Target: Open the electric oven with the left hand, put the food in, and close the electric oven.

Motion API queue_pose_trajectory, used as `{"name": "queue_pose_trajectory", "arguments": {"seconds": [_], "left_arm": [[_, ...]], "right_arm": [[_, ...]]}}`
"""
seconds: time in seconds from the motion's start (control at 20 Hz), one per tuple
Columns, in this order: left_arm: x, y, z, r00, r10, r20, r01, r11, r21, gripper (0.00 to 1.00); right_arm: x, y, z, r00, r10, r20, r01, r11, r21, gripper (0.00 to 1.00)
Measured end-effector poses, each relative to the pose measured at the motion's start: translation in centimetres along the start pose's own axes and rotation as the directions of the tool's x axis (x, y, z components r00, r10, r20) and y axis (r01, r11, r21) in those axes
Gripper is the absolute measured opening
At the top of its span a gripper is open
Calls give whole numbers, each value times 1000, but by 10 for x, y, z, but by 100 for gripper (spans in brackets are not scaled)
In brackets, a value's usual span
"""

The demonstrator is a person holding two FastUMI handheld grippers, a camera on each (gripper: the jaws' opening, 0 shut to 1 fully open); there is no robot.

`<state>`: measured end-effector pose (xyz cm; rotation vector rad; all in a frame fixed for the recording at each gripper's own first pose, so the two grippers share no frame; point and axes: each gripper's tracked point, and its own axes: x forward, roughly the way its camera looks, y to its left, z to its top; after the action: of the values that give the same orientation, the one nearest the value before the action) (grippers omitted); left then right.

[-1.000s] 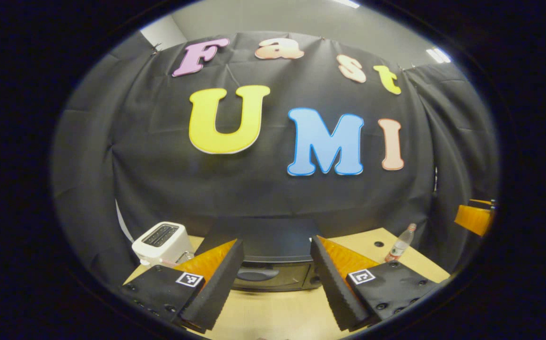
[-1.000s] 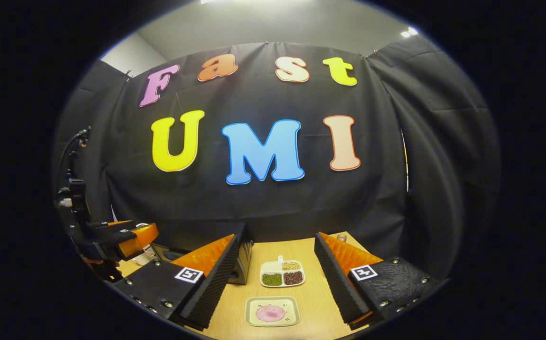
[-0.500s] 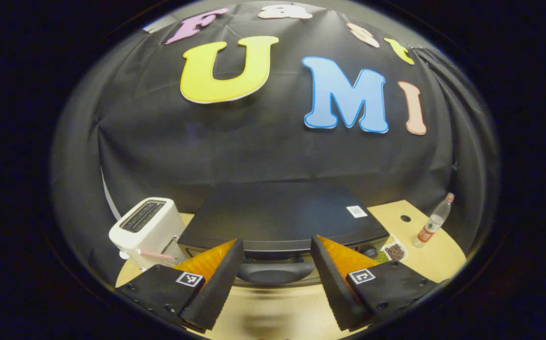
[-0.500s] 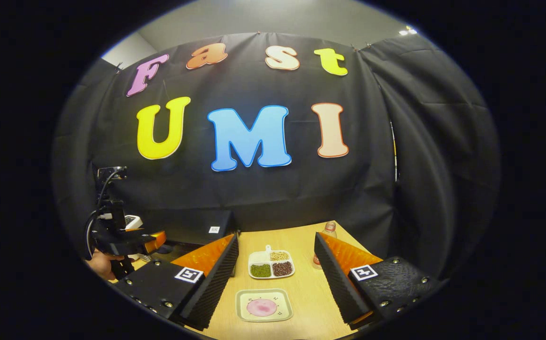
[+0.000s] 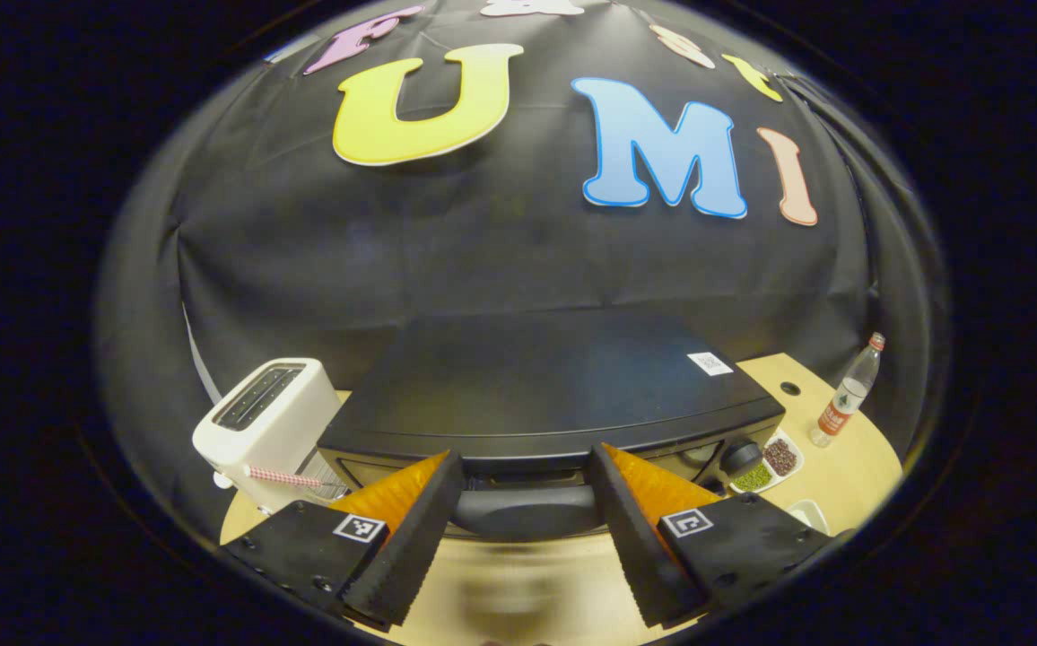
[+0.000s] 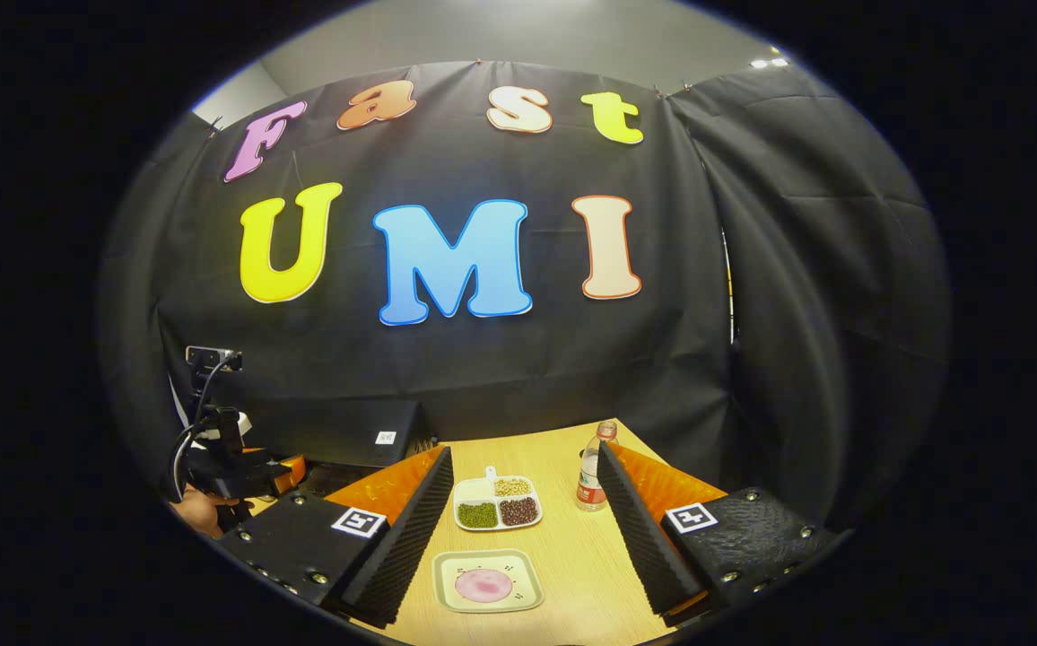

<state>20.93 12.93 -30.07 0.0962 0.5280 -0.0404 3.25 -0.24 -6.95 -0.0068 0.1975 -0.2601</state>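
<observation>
A black electric oven point(image 5: 545, 386) stands on the wooden table with its door closed. Its dark bar handle point(image 5: 523, 511) lies between the fingers of my open left gripper point(image 5: 518, 547), which do not press on it. In the right gripper view the oven point(image 6: 366, 435) sits at the left, with the left gripper point(image 6: 245, 471) and the hand holding it in front of it. A square plate with a pink round piece of food point(image 6: 485, 585) lies on the table between the fingers of my open right gripper point(image 6: 518, 547), farther out than the tips.
A white toaster point(image 5: 263, 422) stands left of the oven. A divided dish of beans point(image 6: 496, 504) and a water bottle point(image 6: 588, 480) sit behind the food plate. The dish point(image 5: 765, 462) and bottle point(image 5: 846, 404) lie right of the oven. The wall cloth hangs close behind.
My left gripper has moved forward and down to the oven, so the handle now sits between its fingers. The right gripper has drifted slightly; the plate now lies a bit left.
</observation>
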Motion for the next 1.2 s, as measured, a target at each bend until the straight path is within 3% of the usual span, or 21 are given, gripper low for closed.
{"name": "queue_pose_trajectory", "arguments": {"seconds": [0.15,0.2,0.3,0.45,0.5,0.75,1.2], "left_arm": [[-6,0,-4,1000,2,-1,-2,1000,-7,100],[-13,-1,-9,1000,2,-3,-2,1000,-7,93],[-25,-2,-18,1000,-2,-5,2,1000,-3,97],[-40,-3,-32,1000,-5,-8,5,1000,0,93],[-45,-4,-37,1000,-8,-9,7,1000,-9,100],[-63,-6,-65,999,-25,-27,25,1000,-11,97],[-83,-9,-124,996,-28,-84,34,997,63,100]], "right_arm": [[-1,6,2,1000,20,5,-20,1000,5,98],[-2,8,4,1000,25,9,-25,1000,2,98],[-3,10,5,999,36,17,-36,999,-3,98],[-6,14,7,998,53,22,-52,999,-5,98],[-7,15,7,998,56,22,-56,998,-9,98],[-13,17,3,998,67,14,-66,998,-18,98],[-16,22,-12,996,79,-42,-80,997,-14,98]]}}
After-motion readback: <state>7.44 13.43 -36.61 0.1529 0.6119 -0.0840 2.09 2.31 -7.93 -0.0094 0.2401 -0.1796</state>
